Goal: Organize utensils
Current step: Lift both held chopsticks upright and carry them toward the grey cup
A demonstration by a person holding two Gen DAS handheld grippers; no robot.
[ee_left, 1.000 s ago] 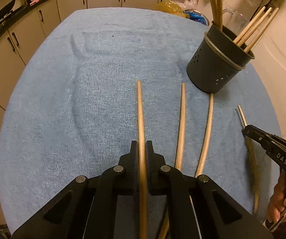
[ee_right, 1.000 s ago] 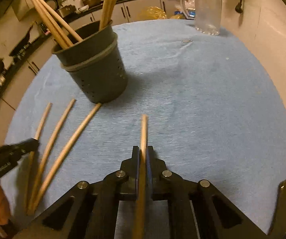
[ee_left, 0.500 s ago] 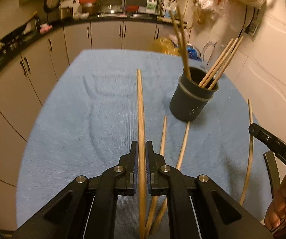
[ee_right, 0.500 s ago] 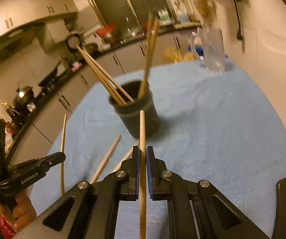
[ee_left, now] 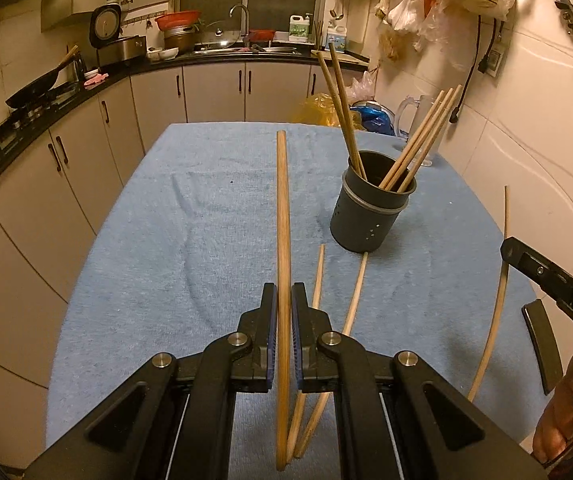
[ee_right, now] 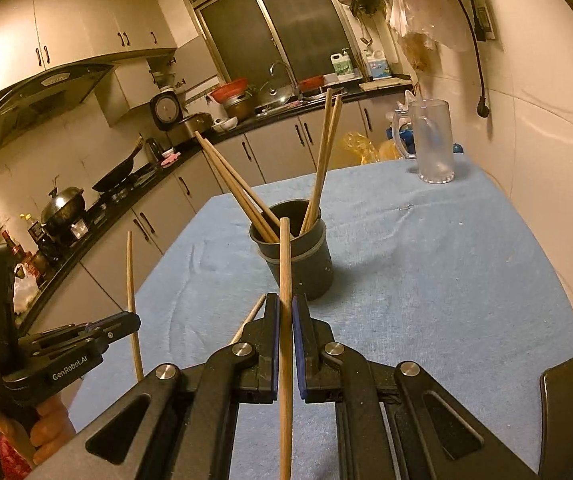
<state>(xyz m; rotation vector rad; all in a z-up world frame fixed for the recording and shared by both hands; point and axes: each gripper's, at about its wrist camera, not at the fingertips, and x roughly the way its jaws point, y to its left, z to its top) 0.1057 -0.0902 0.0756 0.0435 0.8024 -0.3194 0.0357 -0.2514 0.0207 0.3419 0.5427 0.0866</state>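
Observation:
My left gripper [ee_left: 284, 300] is shut on a wooden chopstick [ee_left: 282, 216] and holds it lifted above the blue towel [ee_left: 190, 240]. My right gripper [ee_right: 285, 312] is shut on another chopstick [ee_right: 285, 264], also lifted. It also shows in the left wrist view [ee_left: 500, 292], and the left gripper with its chopstick [ee_right: 130, 276] shows in the right wrist view. A dark perforated holder [ee_left: 370, 216] [ee_right: 306, 268] stands upright on the towel with several chopsticks in it. Two chopsticks [ee_left: 354, 296] lie on the towel in front of the holder.
A clear glass jug [ee_right: 432, 140] stands at the table's far right corner by the tiled wall. Kitchen cabinets and a counter with a stove run along the left and far side. The table's left edge drops off beside the cabinets.
Both grippers have risen from the towel with their chopsticks, and both views have tilted up from the tabletop toward the kitchen.

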